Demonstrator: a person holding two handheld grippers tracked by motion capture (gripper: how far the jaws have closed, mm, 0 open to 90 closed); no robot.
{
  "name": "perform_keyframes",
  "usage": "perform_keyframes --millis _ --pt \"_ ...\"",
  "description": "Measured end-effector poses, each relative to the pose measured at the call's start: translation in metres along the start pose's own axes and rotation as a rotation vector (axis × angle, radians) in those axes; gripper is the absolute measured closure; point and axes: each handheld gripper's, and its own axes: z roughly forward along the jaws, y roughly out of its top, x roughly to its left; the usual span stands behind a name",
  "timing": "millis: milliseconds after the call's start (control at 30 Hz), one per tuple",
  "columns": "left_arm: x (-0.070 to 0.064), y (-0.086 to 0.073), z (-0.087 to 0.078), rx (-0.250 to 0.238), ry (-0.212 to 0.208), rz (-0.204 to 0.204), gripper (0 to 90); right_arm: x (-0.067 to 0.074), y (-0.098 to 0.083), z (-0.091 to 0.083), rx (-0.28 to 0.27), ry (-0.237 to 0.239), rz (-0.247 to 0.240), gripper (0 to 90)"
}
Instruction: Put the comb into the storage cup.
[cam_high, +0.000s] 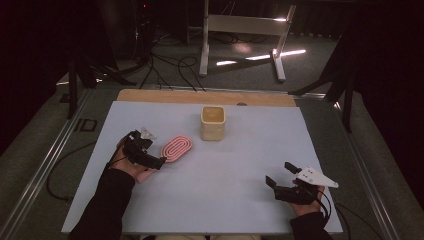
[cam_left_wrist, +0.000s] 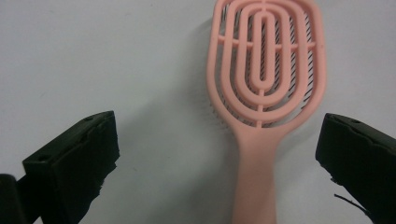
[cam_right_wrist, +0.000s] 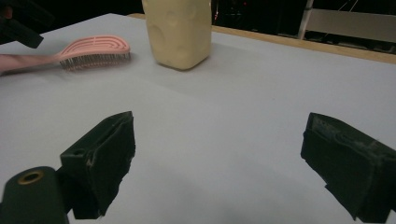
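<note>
A: Where's the brush (cam_high: 177, 148)?

B: On the grey mat (cam_high: 240, 170), left of the middle, lying flat with its pink ribbed back up and the bristles down. The head points up and right toward the cup (cam_high: 213, 122), the handle down and left toward the left gripper (cam_high: 159, 161).

A: Is that gripper on it?

B: Over it, not closed on it. In the left gripper view the jaws stand wide apart, one on each side of the handle, with bare mat between each jaw and the handle. The handle sits nearer the right-hand jaw in that view.

A: How is the hand set?

B: The sleeved left forearm comes in from the bottom left and slants up and right, so the gripper lines up with the brush's length.

A: And the right gripper (cam_high: 282, 177)?

B: Wide apart too and holding nothing, near the mat's front right corner, close to the front edge, well apart from brush and cup. It aims up and left; its own view looks across the bare mat to the cup (cam_right_wrist: 179, 32) and the brush (cam_right_wrist: 95, 51).

A: Room to move?

B: Plenty. The mat's middle and right are bare. The cup stands just beside the brush's head, apart from it, toward the far edge, where a wooden strip (cam_high: 200, 96) shows past the mat.
</note>
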Motion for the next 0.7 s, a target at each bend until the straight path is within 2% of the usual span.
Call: perform_keyframes --millis 267,533,700 --pt "-0.003 0.003 0.013 0.072 -0.003 0.035 0.7 0.000 0.000 0.000 0.001 0.000 -0.002 9.7" --pt "-0.009 0.006 0.022 0.122 -0.036 0.058 1.2 0.000 0.000 0.001 0.002 0.000 0.001 9.7" --pt "-0.014 0.007 0.028 0.194 -0.030 0.067 5.3 -0.001 0.000 0.001 0.001 -0.001 0.000 9.7"
